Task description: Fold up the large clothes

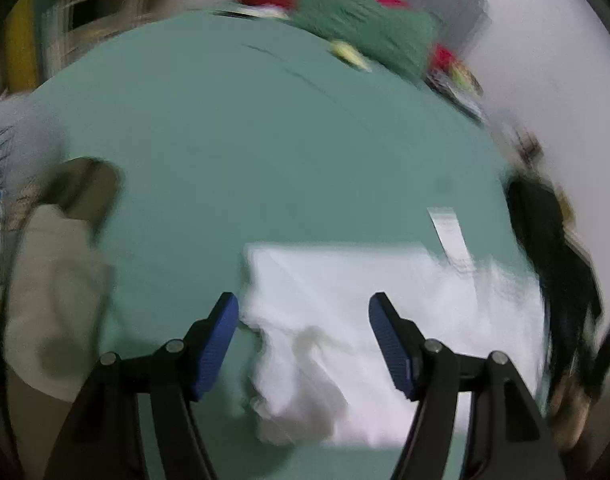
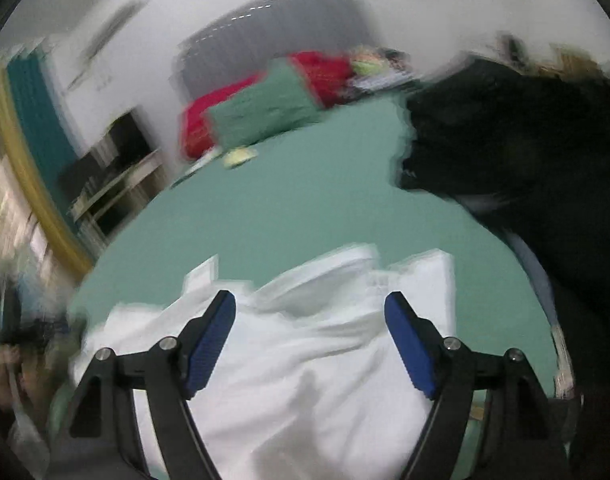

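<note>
A white garment [image 1: 369, 320] lies crumpled on the green bed sheet [image 1: 265, 140], below and ahead of my left gripper [image 1: 303, 308], which is open and empty above its left part. In the right wrist view the same white garment [image 2: 305, 360] fills the space under my right gripper [image 2: 309, 306], which is open and holds nothing. A white label or strip [image 1: 451, 236] sticks out at the garment's far edge. Both views are motion-blurred.
A beige garment [image 1: 57, 300] lies at the left. A black garment [image 2: 505, 140] is heaped at the right. A green pillow [image 2: 265, 108] and red bedding [image 2: 325, 68] sit at the far end, by a grey headboard [image 2: 273, 20]. Shelves [image 2: 117, 184] stand left.
</note>
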{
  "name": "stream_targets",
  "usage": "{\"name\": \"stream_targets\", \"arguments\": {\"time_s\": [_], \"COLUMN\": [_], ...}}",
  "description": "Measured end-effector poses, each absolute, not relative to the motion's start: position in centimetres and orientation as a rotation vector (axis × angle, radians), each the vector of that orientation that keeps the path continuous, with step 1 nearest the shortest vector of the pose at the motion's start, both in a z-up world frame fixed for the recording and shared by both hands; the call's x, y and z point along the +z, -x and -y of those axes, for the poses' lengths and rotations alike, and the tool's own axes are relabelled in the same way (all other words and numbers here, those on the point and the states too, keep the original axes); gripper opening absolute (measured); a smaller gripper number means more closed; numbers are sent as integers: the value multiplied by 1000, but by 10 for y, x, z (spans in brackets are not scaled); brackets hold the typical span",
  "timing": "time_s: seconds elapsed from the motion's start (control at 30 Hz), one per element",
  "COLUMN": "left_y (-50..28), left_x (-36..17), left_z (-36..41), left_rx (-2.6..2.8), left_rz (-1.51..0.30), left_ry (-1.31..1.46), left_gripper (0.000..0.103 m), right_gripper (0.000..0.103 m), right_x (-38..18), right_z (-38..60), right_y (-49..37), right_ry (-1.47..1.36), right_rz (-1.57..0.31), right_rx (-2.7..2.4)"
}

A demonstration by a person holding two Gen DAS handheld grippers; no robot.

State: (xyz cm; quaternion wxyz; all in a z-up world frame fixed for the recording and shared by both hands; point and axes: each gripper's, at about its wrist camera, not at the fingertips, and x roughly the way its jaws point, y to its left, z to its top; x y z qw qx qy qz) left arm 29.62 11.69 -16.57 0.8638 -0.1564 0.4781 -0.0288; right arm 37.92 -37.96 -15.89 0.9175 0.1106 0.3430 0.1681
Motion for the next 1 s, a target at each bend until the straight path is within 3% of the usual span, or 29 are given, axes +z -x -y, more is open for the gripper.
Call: {"name": "stream_targets", "arguments": {"time_s": [0.13,0.27,0.67,0.9,1.0], "left_y": [-293,-304,-391,-431,-429], "left_x": [-183,-206,-204,-191,-189], "left_z": [-51,-17,-36,-58,-67], "left_rx": [-222,-288,-56,85,119], "left_rz": [-1125,-1229,-1116,-1030,-1007], "left_ry": [74,6,174,158,173], "left_gripper": [68,68,71,71,71], "right_gripper": [75,75,76,76,82], "right_x": [-183,-205,-222,-208,-201], "right_z": [355,343,334,301,291], "right_y": [-373,-386,-410,-409,-403], "right_ry": [-268,-300,-192,-131,-222], "right_rz": [-784,-869,-949,-851,-807], "right_rx": [500,507,353,458,599]}}
